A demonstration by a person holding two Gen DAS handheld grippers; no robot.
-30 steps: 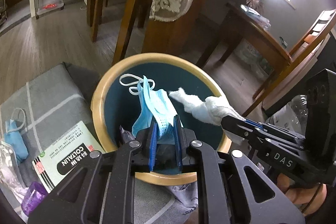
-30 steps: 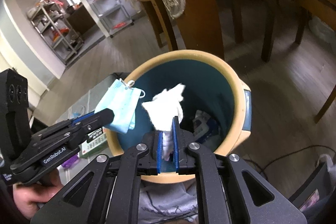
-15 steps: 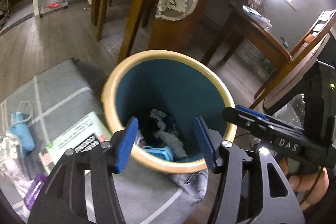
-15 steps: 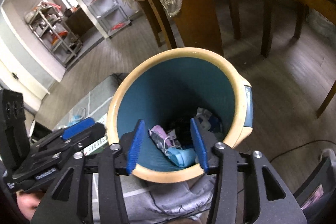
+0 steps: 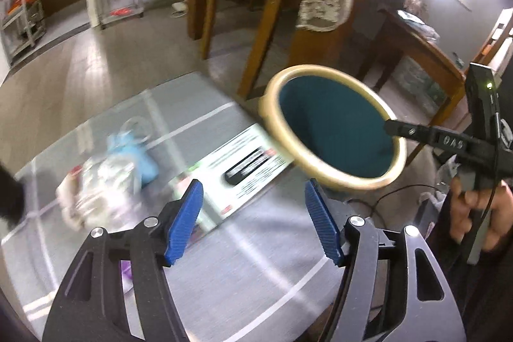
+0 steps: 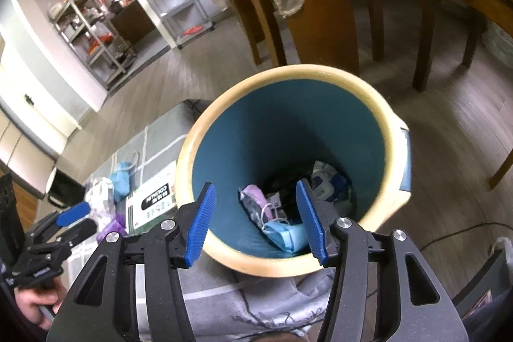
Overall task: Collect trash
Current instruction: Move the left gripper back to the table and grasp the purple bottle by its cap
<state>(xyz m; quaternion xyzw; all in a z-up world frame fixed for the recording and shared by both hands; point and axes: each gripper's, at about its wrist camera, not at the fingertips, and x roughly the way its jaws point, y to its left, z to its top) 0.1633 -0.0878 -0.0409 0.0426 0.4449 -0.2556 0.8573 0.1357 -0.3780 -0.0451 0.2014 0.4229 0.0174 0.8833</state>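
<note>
One teal bin (image 6: 368, 130) with a cream rim, standing on the floor beside a grey mat (image 5: 224, 262); inside, a blue face mask (image 6: 288, 237) and mixed wrappers (image 6: 323, 181). Right gripper (image 6: 256, 221) above the rim, jaws wide, empty. Left gripper (image 5: 253, 221) over the mat, jaws wide, empty. On the mat: white box (image 5: 247, 169), another blue mask (image 5: 141, 154), blurred.

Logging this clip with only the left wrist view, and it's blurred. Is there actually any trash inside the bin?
Observer: Yes. The right wrist view looks straight down into the bin, and a blue face mask lies at the bottom.
Operator: Anything else in there?
Observer: A pink wrapper lies next to the mask, and a white-and-blue packet sits farther back.
Operator: Is the right gripper holding something?
Observer: No. The right gripper is open and empty.
</note>
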